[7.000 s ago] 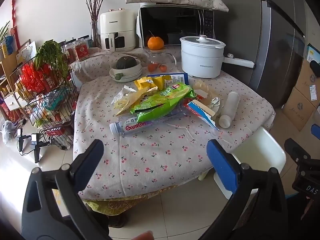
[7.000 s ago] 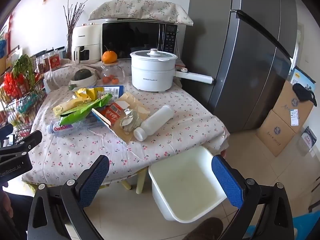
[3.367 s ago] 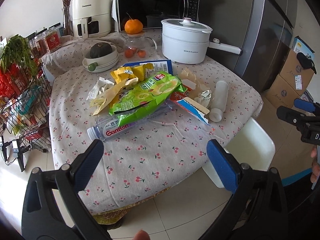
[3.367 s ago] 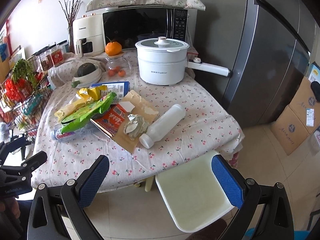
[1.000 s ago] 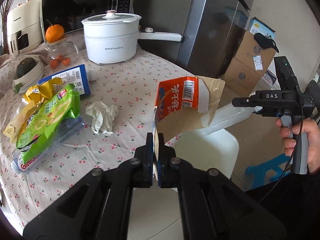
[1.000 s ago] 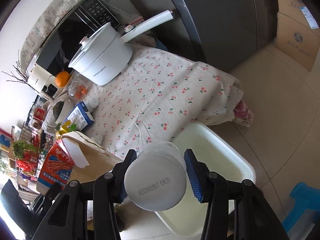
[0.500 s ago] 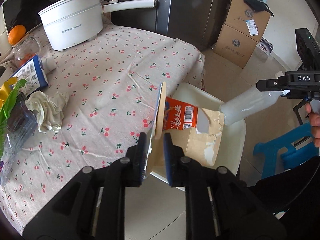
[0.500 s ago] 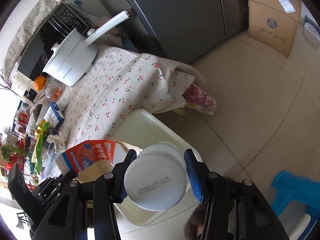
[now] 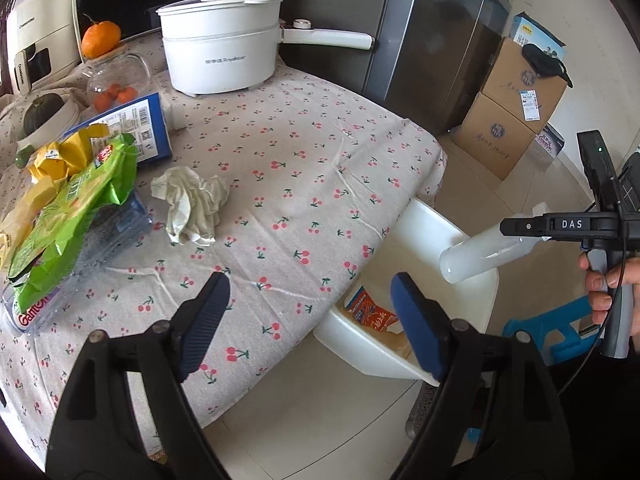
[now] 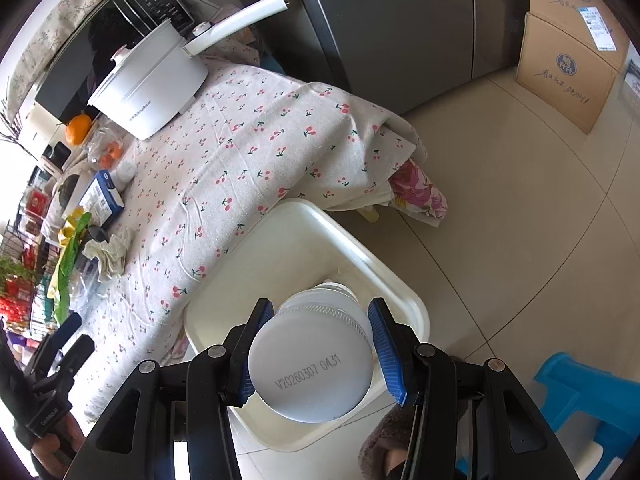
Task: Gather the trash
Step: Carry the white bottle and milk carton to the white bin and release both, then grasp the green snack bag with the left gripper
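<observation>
Your right tool (image 10: 322, 350) grips the white bottle (image 10: 310, 364) over the white bin (image 10: 416, 308) while your left tool (image 9: 310, 324) gapes empty; release off-centre and it may strike the rim and bounce onto the floor.

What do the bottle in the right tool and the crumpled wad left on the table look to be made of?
Milky white bottle: likely plastic, semi-translucent frosted wall, matte flat base with a printed code. Crumpled off-white wad: probably tissue or thin paper, soft matte creases. White rectangular bin: smooth plastic, apparently.

White bottle (image 10: 310, 364) over bin (image 10: 304, 224) (carton (image 9: 370, 314) inside)
</observation>
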A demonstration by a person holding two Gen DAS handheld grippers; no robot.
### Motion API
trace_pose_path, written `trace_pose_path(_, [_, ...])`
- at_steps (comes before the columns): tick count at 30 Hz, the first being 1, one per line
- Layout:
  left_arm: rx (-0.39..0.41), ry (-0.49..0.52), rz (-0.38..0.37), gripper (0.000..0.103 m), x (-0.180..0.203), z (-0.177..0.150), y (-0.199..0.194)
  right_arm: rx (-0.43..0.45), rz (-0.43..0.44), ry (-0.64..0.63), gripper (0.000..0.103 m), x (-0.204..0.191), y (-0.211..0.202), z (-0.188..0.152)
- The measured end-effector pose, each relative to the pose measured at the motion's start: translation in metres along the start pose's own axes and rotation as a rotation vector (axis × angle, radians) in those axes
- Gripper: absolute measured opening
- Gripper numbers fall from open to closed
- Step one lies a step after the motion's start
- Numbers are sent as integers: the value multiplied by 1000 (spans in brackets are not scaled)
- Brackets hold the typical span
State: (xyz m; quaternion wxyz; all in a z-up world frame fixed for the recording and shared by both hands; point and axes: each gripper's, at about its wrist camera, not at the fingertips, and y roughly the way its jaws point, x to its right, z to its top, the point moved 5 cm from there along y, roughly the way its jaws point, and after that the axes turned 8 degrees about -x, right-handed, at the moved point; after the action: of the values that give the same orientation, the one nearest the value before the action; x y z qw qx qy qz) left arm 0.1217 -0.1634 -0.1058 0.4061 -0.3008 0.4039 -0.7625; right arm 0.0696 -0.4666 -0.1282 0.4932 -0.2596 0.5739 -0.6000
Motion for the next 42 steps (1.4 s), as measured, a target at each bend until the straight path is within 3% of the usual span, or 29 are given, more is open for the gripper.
trace_pose_path(13, [4,-119,78,86,-74,-25,-33,-106,-93,-44,52,-38,48,4])
trace_pose_path(17, [11,-162,100,86,-100,-31,-42,-68,-91,-73,71,-54,39,7])
trace_pose_path(23, [15,-202,147,86,-133,-34,-46,-50,-86,-122,77,-84,35,8])
trace_pose_path(30, [28,-52,262,87,-145,-16,-31,-58,-80,-165,80,-116,40,10])
trace_pose_path(36, [46,45,262,86,-139,7,-11,-67,-72,-204,81,-140,46,12])
trace_pose_path(40, [29,50,297,74,-141,18,8,-74,-73,-216,81,-150,50,13])
trace_pose_path(42, [25,25,323,58,-146,20,14,-76,-72,-218,81,-153,51,14])
